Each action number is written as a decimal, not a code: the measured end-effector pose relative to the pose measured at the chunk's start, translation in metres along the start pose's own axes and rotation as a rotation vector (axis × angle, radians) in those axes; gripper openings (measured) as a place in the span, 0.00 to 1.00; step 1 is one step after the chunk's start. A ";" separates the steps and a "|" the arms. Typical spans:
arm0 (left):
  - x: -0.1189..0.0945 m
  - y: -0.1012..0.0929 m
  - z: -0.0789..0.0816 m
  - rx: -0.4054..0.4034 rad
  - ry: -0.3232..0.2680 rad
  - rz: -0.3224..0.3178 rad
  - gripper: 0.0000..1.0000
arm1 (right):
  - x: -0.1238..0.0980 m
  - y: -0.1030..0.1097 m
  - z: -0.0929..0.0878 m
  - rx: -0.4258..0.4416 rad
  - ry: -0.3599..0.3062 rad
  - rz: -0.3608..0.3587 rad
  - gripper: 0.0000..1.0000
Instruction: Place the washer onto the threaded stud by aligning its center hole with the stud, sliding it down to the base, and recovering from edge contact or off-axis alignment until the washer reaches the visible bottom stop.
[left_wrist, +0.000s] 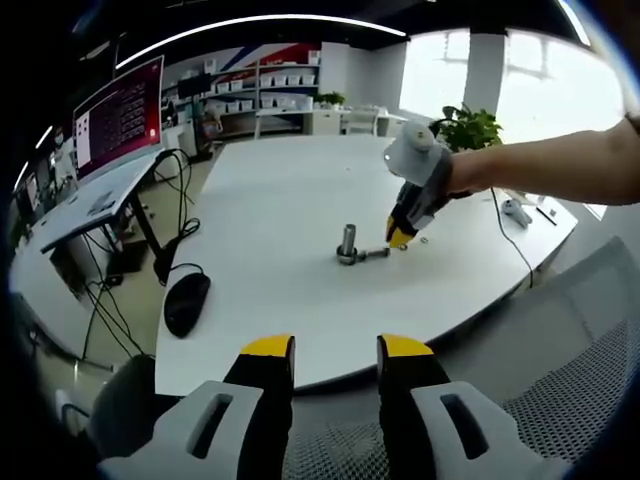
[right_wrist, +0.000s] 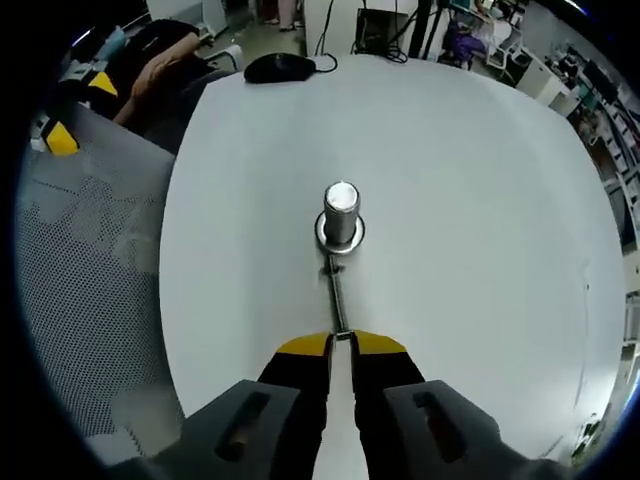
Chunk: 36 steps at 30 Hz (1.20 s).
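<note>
Big white counter takes up most of both views, rounded edge, mostly bare. There's a grey mesh chair pulled up against its edge. In the left gripper view, off past the far side, there's a second desk with a large monitor lit up pinkish, cables hanging under it, and a leafy green plant by the bright windows.

A person's arm comes in from the right of the left gripper view, holding the right gripper tipped down at the counter, right beside the hardware.

The left gripper hangs off the near edge of the counter, well apart from everything. Its fingers are spread moderately with nothing in them.

A black computer mouse sits near the counter's edge with its cable trailing off.

The threaded stud stands upright around the middle of the counter, with its shiny top facing the right gripper view. A thin metal rod lies flat on the counter, running from the foot of the stud straight to the right gripper. That gripper's fingers are pinched narrow on the rod's near end.

The washer, as far as I can tell, is the flat metal ring sitting around the stud's base, down on the counter. It could be a flange, hard to say.
</note>
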<state>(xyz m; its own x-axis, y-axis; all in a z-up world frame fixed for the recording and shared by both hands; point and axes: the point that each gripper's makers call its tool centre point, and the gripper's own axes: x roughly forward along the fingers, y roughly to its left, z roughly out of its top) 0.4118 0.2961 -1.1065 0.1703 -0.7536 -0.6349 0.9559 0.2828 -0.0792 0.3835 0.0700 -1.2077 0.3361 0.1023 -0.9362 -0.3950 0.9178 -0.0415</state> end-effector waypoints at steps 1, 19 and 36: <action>0.000 0.000 0.000 -0.001 0.000 0.001 0.31 | 0.000 0.002 0.004 -0.007 -0.007 -0.001 0.10; 0.000 0.000 0.000 -0.001 0.000 0.001 0.30 | 0.037 -0.001 0.028 -0.116 -0.013 -0.002 0.10; 0.000 0.001 0.000 0.000 0.001 0.002 0.30 | 0.023 -0.005 0.026 -0.082 -0.063 -0.029 0.09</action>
<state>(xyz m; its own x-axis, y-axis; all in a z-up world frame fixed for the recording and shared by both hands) 0.4125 0.2961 -1.1066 0.1717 -0.7527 -0.6356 0.9556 0.2841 -0.0784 0.4155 0.0781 -1.2194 0.4004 0.1029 -0.9105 -0.4518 0.8866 -0.0985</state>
